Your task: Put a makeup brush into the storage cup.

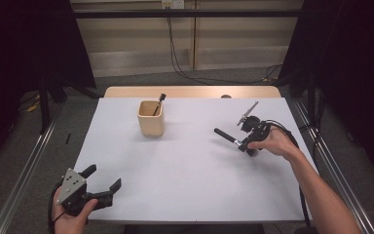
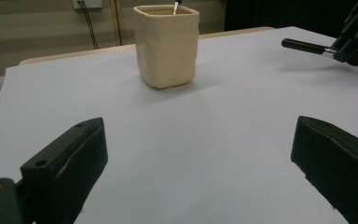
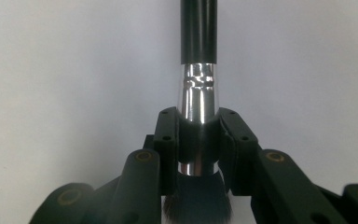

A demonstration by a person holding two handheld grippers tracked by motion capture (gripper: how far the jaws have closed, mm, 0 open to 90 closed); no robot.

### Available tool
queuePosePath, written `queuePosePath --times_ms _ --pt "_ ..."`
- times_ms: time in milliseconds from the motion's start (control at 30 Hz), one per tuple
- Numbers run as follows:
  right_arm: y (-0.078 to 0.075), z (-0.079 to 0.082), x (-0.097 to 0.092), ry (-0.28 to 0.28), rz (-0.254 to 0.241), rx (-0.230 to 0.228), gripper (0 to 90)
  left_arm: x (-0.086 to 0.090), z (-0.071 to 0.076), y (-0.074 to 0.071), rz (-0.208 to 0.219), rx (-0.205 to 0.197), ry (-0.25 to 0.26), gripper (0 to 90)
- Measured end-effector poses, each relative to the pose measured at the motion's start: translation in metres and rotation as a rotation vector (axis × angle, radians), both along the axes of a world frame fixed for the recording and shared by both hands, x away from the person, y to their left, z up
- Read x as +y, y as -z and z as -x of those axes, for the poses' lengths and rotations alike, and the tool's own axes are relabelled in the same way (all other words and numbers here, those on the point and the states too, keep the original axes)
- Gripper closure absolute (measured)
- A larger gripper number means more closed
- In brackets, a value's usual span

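While the left gripper [image 1: 101, 181] rests near the front left corner of the white table [image 1: 185, 185] with its two black jaws spread wide and nothing between them, the right gripper [image 1: 247, 142] is doing the work out toward the right side. Its jaws are clamped on a makeup brush [image 1: 230, 137], pinching the shiny metal collar just above the dark bristles, so the long black handle sticks out free toward the middle of the table. Holding it by the collar probably keeps the brush from twisting and leaves the handle end clear to be steered into something. A cream-coloured cup [image 1: 151, 119] stands upright toward the back of the table, well apart from both grippers, with another slim dark-handled tool [image 1: 159, 104] already leaning inside it. My guess is that the brush is headed for that cup, handle first. From the left gripper view, the cup [image 2: 167, 46] sits straight ahead beyond the open jaws, perhaps so that hand can steady it.
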State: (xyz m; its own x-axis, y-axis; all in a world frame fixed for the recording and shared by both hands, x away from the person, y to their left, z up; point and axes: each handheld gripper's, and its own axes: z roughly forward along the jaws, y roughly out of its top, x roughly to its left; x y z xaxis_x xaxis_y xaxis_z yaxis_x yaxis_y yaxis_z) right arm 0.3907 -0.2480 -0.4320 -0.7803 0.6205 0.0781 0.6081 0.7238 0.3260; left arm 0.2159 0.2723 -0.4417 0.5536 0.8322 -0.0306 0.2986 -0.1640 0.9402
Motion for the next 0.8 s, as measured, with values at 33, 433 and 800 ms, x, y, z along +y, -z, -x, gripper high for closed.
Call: queuePosePath --times_ms 33,433,800 --pt "-0.001 0.001 0.0 0.008 -0.009 -0.006 71.2 0.0 0.0 0.0 -0.001 0.0 0.0 3.7" --pt "-0.006 0.013 -0.014 0.075 -0.147 -0.091 71.2 0.0 0.0 0.0 0.004 0.004 -0.004 3.7" --pt "-0.004 0.025 -0.017 0.112 -0.253 -0.19 71.1 0.0 -0.001 0.0 0.019 0.005 -0.007 3.3"
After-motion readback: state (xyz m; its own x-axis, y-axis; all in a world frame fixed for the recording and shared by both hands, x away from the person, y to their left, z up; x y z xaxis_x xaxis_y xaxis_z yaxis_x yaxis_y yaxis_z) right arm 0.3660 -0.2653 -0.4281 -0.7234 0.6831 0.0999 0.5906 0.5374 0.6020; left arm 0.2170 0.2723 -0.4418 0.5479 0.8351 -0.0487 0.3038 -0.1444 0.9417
